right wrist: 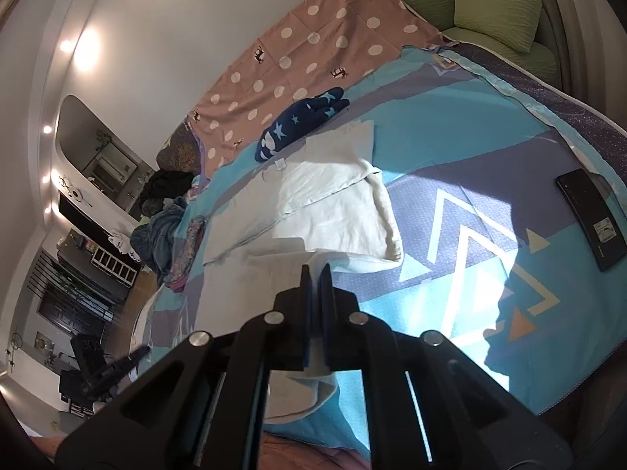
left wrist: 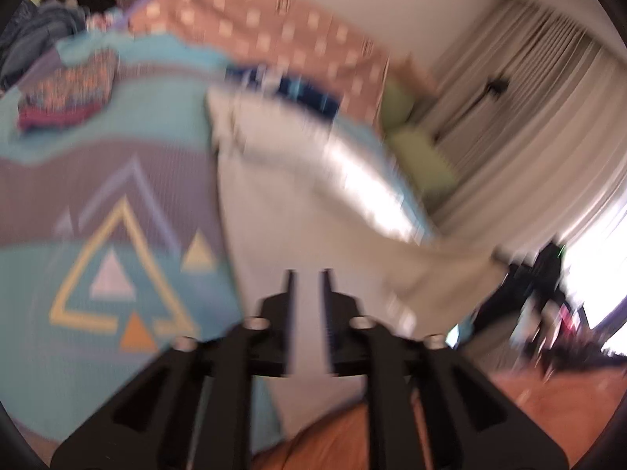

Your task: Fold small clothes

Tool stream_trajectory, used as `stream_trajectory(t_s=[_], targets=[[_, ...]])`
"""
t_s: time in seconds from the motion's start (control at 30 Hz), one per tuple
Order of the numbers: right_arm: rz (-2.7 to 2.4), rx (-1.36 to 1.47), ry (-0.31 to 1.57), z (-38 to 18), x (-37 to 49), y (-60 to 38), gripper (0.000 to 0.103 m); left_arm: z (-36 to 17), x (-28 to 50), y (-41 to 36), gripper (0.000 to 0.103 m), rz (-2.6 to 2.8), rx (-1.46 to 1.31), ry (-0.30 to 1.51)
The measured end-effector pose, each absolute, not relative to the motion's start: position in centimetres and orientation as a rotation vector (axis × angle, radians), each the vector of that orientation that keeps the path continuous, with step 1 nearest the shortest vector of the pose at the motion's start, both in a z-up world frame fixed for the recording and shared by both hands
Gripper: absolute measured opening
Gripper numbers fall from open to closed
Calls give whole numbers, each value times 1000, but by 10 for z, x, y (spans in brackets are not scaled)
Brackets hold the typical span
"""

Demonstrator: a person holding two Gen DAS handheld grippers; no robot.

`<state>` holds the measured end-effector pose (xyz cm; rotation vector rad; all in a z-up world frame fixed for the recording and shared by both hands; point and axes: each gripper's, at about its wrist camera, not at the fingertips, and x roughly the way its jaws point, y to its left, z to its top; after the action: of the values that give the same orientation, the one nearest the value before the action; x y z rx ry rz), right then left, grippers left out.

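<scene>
The left claw [left wrist: 308, 274], low centre of its blurred view, has its fingers a narrow gap apart with nothing between them; pale cloth shows through the gap but no pad presses on it. The right claw [right wrist: 316, 270], low centre of its own view, is closed, and a corner of the white garment [right wrist: 329, 203] seems to run into and under its fingertips, so I judge it is pinching the near edge, though the fingers hide the contact itself. That garment, a small white piece already doubled over in part with a rolled hem on its right side, lies across the middle of the bed [right wrist: 490, 149], on the blue and purple cover with triangles. To me this looks like mid-fold: one side let go, the other still to be carried over. The next move would call for lifting the pinched edge, drawing it across the flat part and laying it down square without dragging the layers beneath. Further out, a dark blue star-printed piece [right wrist: 301, 123] touches the garment's far edge and could get caught up. A folded patterned item [left wrist: 66, 92] sits at upper left of the left view, well apart. A black phone [right wrist: 591, 217] lies at the right, clear of the work, and green pillows [right wrist: 493, 4] at top right.
</scene>
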<state>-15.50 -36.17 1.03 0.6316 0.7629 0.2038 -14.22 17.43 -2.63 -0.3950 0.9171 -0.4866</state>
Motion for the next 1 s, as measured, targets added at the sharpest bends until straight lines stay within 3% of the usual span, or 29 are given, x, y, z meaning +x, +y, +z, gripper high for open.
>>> stream_trajectory(t_s=[0.13, 0.47, 0.5, 0.53, 1.0], targets=[[201, 636, 801, -3, -152, -358, 4, -80, -157, 174, 42, -502, -403, 1136], [214, 585, 801, 2, -164, -340, 5, -150, -176, 152, 44, -660, -598, 1212], [205, 587, 801, 1, -166, -341, 5, -150, -172, 151, 31, -661, -619, 1196], [197, 589, 801, 1, -168, -343, 5, -149, -171, 152, 4, -660, -632, 1174], [180, 616, 765, 13, -139, -357, 5, -35, -135, 134, 4, -575, -324, 826]])
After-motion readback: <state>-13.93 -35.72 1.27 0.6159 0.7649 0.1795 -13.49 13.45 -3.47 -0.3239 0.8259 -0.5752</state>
